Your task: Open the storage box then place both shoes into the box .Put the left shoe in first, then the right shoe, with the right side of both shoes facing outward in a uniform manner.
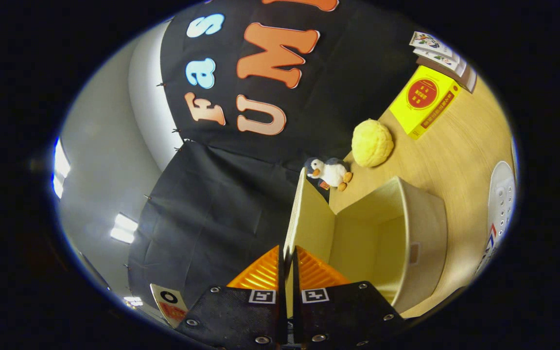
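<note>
While pinched thin between the gripper (287, 262) fingers, the storage box (406, 233) lid (306, 218) raised, interior bare.

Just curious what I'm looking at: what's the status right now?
Gripper shut on the storage box lid, lid raised. Storage box open, no shoe inside. White shoe on the table beyond. Nothing in the way.
</note>
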Demonstrator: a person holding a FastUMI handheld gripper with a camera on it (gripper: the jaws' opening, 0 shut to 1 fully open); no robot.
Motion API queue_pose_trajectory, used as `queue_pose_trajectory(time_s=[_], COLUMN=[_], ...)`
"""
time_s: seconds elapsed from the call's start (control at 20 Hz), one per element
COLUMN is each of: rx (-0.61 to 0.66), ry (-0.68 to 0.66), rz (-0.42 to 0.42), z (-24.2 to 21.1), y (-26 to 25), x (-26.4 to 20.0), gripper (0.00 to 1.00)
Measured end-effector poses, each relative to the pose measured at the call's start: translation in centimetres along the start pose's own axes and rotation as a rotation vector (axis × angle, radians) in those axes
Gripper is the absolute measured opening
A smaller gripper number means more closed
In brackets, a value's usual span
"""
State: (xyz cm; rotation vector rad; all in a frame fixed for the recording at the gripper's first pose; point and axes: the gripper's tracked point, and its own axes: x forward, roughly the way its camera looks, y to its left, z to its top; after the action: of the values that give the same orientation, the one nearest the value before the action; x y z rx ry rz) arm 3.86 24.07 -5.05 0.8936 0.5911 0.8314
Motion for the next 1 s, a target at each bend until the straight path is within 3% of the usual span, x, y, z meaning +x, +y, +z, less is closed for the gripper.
queue_pose_trajectory(time_s=[0.35,0.6,0.9,0.95,1.0], rx=[-0.105,-0.212,-0.3,-0.321,-0.34], ry=[0.016,0.057,0.101,0.088,0.073], rz=[0.014,-0.056,-0.135,-0.151,-0.161], z=[-3.9,-7.0,-9.8,-9.6,-9.3], y=[6.1,7.3,6.6,6.3,6.1], x=[8.2,14.0,15.6,15.4,15.3], gripper=[0.08,0.14,0.44,0.61,0.72])
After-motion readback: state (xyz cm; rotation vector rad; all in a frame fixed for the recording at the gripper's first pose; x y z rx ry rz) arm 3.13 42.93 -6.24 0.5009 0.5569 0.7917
